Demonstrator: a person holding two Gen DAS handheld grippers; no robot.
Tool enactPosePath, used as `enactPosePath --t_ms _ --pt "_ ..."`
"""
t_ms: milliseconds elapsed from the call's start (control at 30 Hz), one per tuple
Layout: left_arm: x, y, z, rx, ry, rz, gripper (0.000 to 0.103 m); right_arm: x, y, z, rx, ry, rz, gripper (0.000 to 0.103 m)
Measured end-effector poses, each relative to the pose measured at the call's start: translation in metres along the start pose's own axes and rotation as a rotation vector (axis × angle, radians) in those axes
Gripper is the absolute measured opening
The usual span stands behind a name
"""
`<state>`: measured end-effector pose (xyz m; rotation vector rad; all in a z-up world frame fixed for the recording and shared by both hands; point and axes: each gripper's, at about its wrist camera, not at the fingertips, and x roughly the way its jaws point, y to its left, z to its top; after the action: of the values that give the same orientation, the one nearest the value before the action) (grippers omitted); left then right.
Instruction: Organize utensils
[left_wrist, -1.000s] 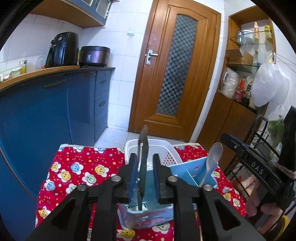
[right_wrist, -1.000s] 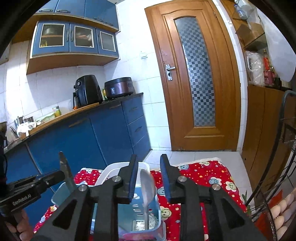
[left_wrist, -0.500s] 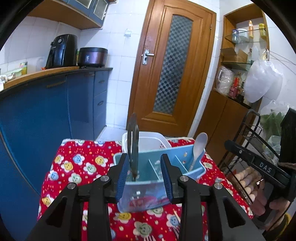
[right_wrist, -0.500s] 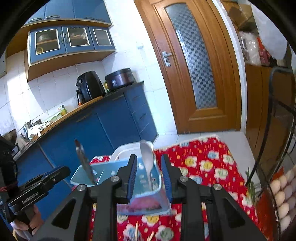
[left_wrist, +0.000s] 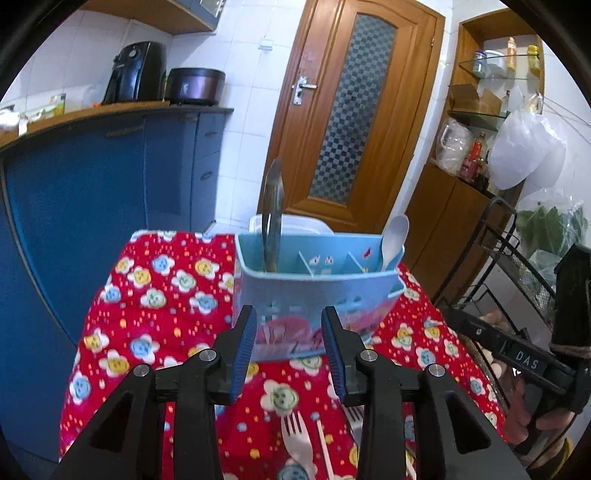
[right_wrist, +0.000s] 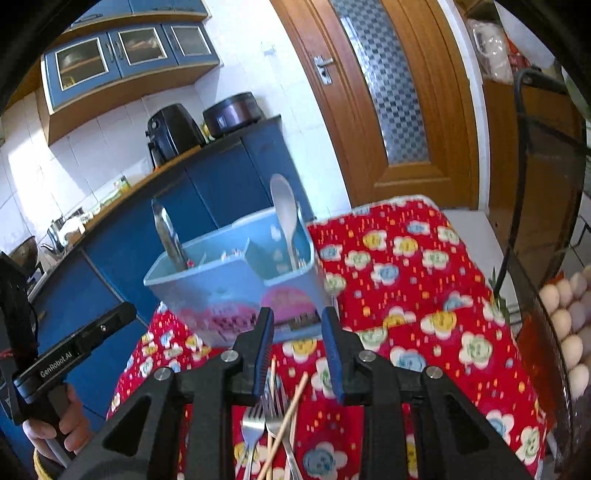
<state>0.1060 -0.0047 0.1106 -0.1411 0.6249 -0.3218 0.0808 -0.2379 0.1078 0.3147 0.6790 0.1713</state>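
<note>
While the blue caddy (left_wrist: 317, 291) stands on the red flowered tabletop (left_wrist: 155, 295), a knife (left_wrist: 272, 214) rises upright from its left end compartment, tip up, and a white spoon (left_wrist: 393, 236) leans bowl-up at its right end. My left gripper (left_wrist: 289, 347) has just been opening; its jaws stand apart with nothing between them. My right gripper (right_wrist: 297, 350) is likewise parted and empty, above forks (right_wrist: 266, 417) and chopsticks (right_wrist: 288, 417) lying lengthwise toward me.
</note>
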Motion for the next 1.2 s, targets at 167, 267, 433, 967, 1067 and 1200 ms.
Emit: enactPosePath --t_ms 167,267,433,967,1067,1200 --pt "0.001 0.002 -0.014 -0.017 0.034 0.006 0.037 0.003 -0.005 -0.014 0.021 0.037 -0.004 0.029" --pt "0.003 0.003 -0.022 -0.023 0.057 0.009 0.037 0.005 -0.008 -0.021 0.036 0.059 -0.003 0.029" --pt "0.009 0.006 -0.037 -0.042 0.105 0.001 0.037 0.008 -0.01 -0.033 0.055 0.095 0.002 0.029" --pt "0.039 0.008 -0.081 -0.062 0.269 -0.006 0.037 0.014 -0.023 -0.059 0.104 0.157 -0.001 0.029" --pt "0.045 0.008 -0.086 -0.055 0.293 0.004 0.037 0.014 -0.024 -0.059 0.107 0.159 0.0 0.029" --pt "0.056 0.007 -0.091 -0.045 0.328 0.01 0.037 0.014 -0.027 -0.061 0.114 0.162 0.002 0.029"
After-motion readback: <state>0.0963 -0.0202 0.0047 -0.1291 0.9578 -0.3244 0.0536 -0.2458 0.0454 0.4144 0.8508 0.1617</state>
